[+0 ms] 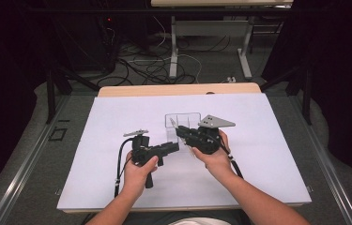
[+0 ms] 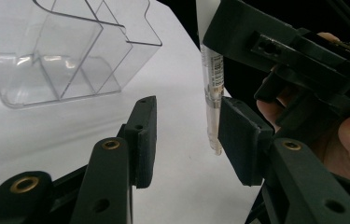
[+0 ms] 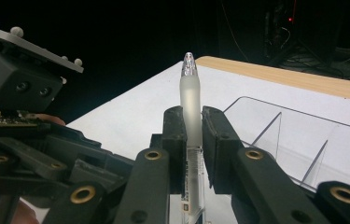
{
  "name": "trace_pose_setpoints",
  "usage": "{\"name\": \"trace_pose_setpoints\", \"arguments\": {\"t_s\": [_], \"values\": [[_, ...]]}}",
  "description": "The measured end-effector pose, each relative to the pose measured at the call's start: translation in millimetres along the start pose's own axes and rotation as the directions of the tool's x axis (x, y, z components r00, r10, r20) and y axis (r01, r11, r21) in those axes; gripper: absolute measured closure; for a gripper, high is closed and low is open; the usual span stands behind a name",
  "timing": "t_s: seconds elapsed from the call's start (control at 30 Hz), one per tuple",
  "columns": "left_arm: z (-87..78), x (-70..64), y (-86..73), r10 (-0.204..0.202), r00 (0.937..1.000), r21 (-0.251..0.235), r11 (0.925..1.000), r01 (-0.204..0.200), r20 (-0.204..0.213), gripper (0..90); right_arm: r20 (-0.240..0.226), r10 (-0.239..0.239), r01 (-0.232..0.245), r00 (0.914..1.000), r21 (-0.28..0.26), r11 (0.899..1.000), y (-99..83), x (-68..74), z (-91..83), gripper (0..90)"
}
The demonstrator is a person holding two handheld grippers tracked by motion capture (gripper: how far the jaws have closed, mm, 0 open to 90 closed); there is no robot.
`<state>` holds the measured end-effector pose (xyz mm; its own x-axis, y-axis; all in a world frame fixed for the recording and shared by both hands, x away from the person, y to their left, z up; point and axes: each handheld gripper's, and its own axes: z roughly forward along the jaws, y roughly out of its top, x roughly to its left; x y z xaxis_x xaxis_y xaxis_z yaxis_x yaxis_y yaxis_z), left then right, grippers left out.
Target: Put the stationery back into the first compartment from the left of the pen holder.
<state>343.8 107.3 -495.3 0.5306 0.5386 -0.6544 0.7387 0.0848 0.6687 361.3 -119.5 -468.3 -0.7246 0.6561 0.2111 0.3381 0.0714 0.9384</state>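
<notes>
Pen (image 3: 190, 102) sits clamped between the jaws of the right tongs (image 3: 191, 140), which are closed on its barrel. In the right gripper view it stands upright, its frosted grip section and clear tip rising above the pads, the printed barrel running down below them. In the left gripper view the same pen (image 2: 212, 88) hangs down from the right tongs at the top, its lower end just beside the inner face of one pad of the left tongs (image 2: 186, 135). Those jaws stand wide apart, holding nothing; the pen lies near one pad and well clear of the other, and whether it touches the near pad I cannot tell.

In the high view both tongs meet over the middle of the white table (image 1: 94, 140), the left tongs (image 1: 176, 146) pointing toward the right tongs (image 1: 179, 130), each held in a hand (image 1: 138, 171). The pen (image 1: 173, 124) shows there as a thin pale sliver above the table, just in front of the tray.

Clear tray (image 1: 183, 123), with dividers forming several compartments, rests on the table just beyond the tongs. In the left gripper view the tray (image 2: 70, 60) is off to the upper left, apart from the pen.
</notes>
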Motion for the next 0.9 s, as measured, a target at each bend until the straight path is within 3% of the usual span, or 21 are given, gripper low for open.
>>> {"name": "trace_pose_setpoints", "arguments": {"t_s": [0.23, 0.27, 0.33, 0.57, 0.77, 0.9], "values": [[4.0, -0.3, -3.1, -0.02, 0.9997, -0.019, 0.9996, 0.021, 0.015, 59.5, -0.001, -0.007, 0.007, 1.0, 0.004, 1.0, -4.0, 2.6, 1.5, 80.2], [4.7, 0.2, -4.1, -0.022, 0.9997, -0.022, 0.9995, 0.022, 0.01, 60.2, 0.003, -0.008, 0.008, 1.0, 0.023, 1.0, -4.6, 3.7, 1.1, 80.1], [5.1, 0.3, -5.2, -0.028, 0.9996, -0.009, 0.9996, 0.028, 0.008, 61.5, -0.003, -0.014, 0.014, 0.9999, 0.008, 1.0, -5.8, 4.0, 2.7, 80.2], [6.3, -1.6, -7.2, -0.065, 0.9971, -0.013, 0.9978, 0.066, 0.039, 65.0, -0.003, -0.035, 0.035, 0.9994, 0.015, 0.999, -7.9, 10.3, 4.4, 80.1], [7.4, 1.5, -8.3, -0.1, 0.993, 0.02, 0.9949, 0.099, 0.063, 66.4, -0.007, -0.049, 0.049, 0.9988, 0.023, 0.999, -10.1, 16.2, 4.9, 80.2], [9.5, 1.3, -10.3, -0.107, 0.9925, 0.038, 0.9937, 0.105, 0.058, 67.8, -0.011, -0.054, 0.055, 0.9985, 0.028, 0.998, -11.5, 19.6, 5.9, 80.1]]}}
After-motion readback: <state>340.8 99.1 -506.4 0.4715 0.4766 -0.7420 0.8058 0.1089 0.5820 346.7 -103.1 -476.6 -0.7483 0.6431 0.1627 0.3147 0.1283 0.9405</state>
